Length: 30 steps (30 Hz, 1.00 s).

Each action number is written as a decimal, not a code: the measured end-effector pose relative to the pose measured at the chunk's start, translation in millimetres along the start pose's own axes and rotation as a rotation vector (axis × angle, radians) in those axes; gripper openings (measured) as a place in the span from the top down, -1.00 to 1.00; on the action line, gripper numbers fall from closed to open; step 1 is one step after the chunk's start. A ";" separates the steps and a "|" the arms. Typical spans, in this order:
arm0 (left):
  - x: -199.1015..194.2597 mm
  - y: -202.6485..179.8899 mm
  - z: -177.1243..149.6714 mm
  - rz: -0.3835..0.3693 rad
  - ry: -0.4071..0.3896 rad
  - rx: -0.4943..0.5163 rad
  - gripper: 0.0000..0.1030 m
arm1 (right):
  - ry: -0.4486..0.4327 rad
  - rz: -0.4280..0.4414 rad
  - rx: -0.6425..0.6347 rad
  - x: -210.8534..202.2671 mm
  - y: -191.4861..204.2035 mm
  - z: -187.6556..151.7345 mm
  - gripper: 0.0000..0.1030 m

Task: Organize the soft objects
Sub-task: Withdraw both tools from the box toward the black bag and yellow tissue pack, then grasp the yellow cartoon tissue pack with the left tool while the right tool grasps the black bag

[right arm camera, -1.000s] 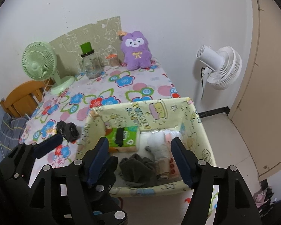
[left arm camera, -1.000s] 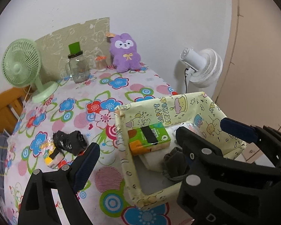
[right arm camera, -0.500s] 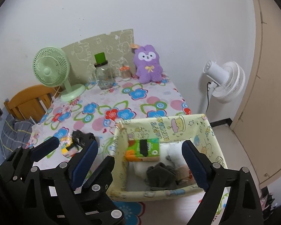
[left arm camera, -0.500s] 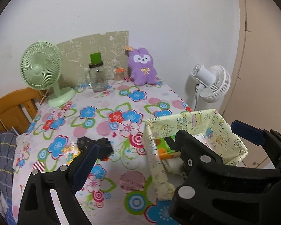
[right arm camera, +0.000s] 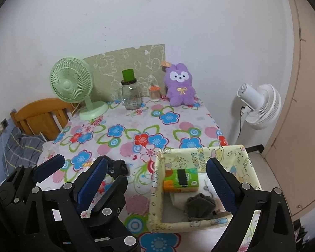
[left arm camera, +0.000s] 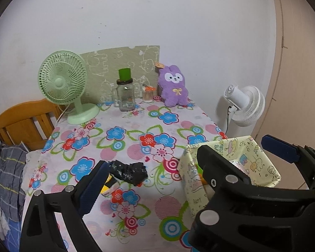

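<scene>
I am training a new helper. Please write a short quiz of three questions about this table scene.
1. True or false: the black sock lies inside the yellow box.
2. What lies in the box? A) green tissue pack B) glass jar C) purple plush
3. The right tool is ____ (open or shut).

Key:
1. False; it lies on the flowered tablecloth, left of the box.
2. A, the green tissue pack.
3. Open, holding nothing.

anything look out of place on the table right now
Yes: a crumpled black cloth lies loose on the flowered tablecloth, left of the yellow fabric box that already holds a grey cloth.
</scene>
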State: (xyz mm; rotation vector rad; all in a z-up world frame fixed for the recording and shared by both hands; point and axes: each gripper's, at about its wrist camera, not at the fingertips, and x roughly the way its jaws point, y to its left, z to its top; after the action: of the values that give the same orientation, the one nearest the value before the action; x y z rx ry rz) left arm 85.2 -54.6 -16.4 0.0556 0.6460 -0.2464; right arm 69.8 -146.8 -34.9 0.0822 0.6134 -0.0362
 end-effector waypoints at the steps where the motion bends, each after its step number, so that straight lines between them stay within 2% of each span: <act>1: -1.7 2.6 0.1 0.006 -0.005 -0.003 -0.95 | -0.004 0.003 -0.004 -0.8 3.3 1.2 -0.88; 13: -11.0 28.9 -1.4 0.021 -0.047 -0.026 -0.95 | -0.033 0.041 -0.039 -3.1 31.2 4.1 -0.88; 30: 13.8 67.5 -15.4 0.092 -0.024 -0.047 -0.94 | -0.025 0.026 -0.059 31.2 64.6 -5.0 -0.88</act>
State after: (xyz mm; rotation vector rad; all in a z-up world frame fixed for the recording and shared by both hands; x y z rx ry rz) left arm 103.2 9.9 -38.7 0.0370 0.6237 -0.1433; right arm 96.2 -82.3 -52.7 0.0322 0.5876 0.0063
